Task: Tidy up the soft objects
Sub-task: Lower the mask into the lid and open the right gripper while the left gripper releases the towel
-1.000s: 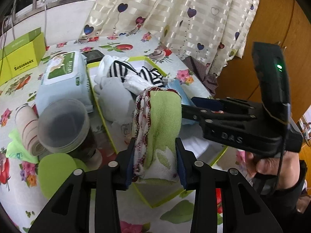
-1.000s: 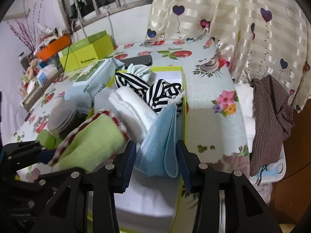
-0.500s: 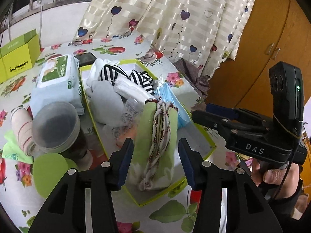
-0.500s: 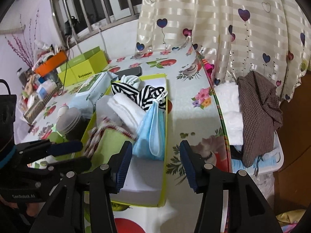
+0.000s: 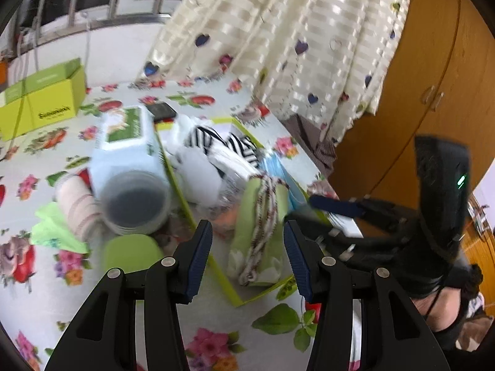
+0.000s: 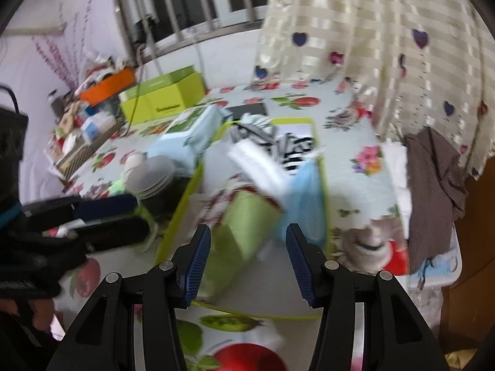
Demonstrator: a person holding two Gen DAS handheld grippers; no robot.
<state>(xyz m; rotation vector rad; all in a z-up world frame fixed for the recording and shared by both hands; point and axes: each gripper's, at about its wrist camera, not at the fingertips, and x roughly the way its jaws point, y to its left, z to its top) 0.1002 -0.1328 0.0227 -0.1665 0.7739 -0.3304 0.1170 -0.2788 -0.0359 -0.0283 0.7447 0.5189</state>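
Two hand-held claws hang released over a flower-print table [image 5: 37, 293], nothing between their blue pads: the left claw [image 5: 247, 258] and the right claw [image 6: 248, 261] both frame a yellow-green tray [image 5: 216, 266] packed with soft goods. At the tray's near end, lower centre of both views, the folded green cloth with braided trim [image 5: 263, 232] stands on edge, and beside it, toward centre right, the blue face mask [image 6: 304, 204] leans against the tray wall; each sits clear of the pads. Behind them lie a striped black-and-white garment [image 5: 235, 145] and white folded pieces. The risk now appears to be collapse: both items stand upright with little support, so a brush from a withdrawing finger, or the lean of the packed pile, could tip the cloth forward over the low rim or let the mask slump flat. The clear-lidded jar [image 5: 134, 201] and the wet-wipes pack [image 5: 126, 142], just left of the tray, could also be knocked by a careless left sweep. Motion blur smears both views, so the tray's far contents and its floor cannot be told apart; the brown checked cloth [image 6: 436, 185] at right hangs off the table edge, its lower end cut off.
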